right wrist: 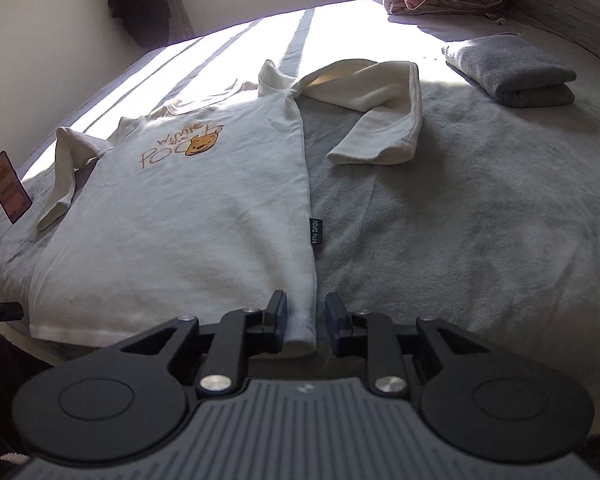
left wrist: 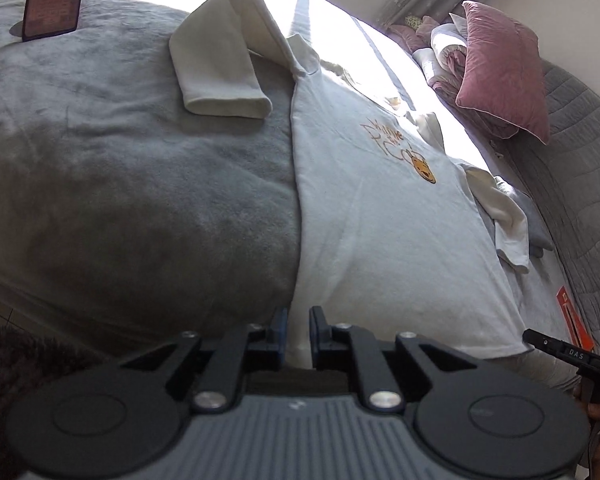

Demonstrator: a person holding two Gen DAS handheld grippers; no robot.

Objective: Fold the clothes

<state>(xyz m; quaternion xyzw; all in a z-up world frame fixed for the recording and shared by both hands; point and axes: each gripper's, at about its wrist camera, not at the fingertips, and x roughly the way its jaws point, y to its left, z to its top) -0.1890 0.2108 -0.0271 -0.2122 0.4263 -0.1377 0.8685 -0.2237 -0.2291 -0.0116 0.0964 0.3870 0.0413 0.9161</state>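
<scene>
While both claws gape, left claw and right claw straddle the shirt hem corners.

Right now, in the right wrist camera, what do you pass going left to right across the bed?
Phone → left sleeve → bear print → black side label → folded-over right sleeve → folded grey towel.

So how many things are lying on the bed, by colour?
White: 1, the sweatshirt
Grey: 1, the folded towel
Pink: 1, the pillow
Dark: 1, the phone
Total: 4
</scene>
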